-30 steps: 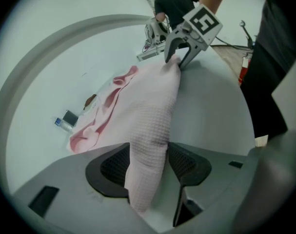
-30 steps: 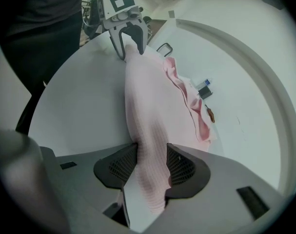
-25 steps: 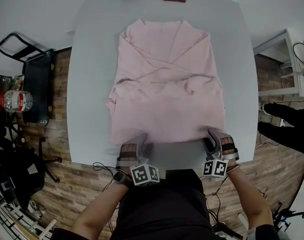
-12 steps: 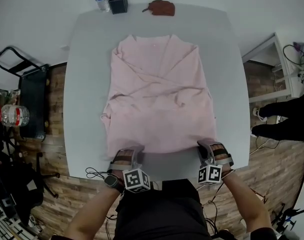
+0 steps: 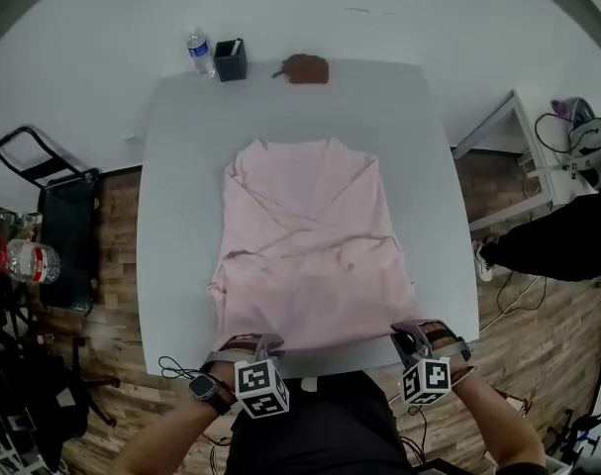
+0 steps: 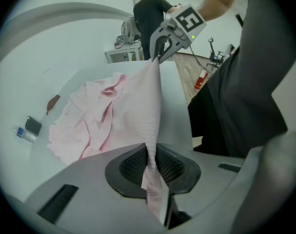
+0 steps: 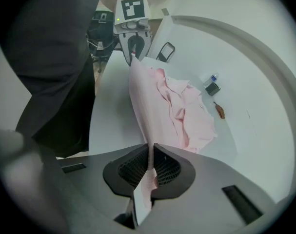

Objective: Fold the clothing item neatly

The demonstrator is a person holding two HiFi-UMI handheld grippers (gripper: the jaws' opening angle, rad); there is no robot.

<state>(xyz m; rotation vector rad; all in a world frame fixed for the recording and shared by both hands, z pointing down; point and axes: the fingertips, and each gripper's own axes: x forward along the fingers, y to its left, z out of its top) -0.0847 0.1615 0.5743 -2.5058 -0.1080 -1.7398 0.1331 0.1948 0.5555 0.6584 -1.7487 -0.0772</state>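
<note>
I read the left tool (image 5: 263, 344) and right tool (image 5: 411, 334) as just closed, each clamped on a hem corner of the pink shirt (image 5: 310, 245), at 7 and 5 o'clock of the desk (image 5: 181, 166). Hem stretched taut between them; remainder lies on desk centre.

White table (image 5: 176, 176) — pink shirt (image 5: 310, 250), bottle (image 5: 199, 53), box (image 5: 230, 60), brown pouch (image 5: 305, 68).
</note>
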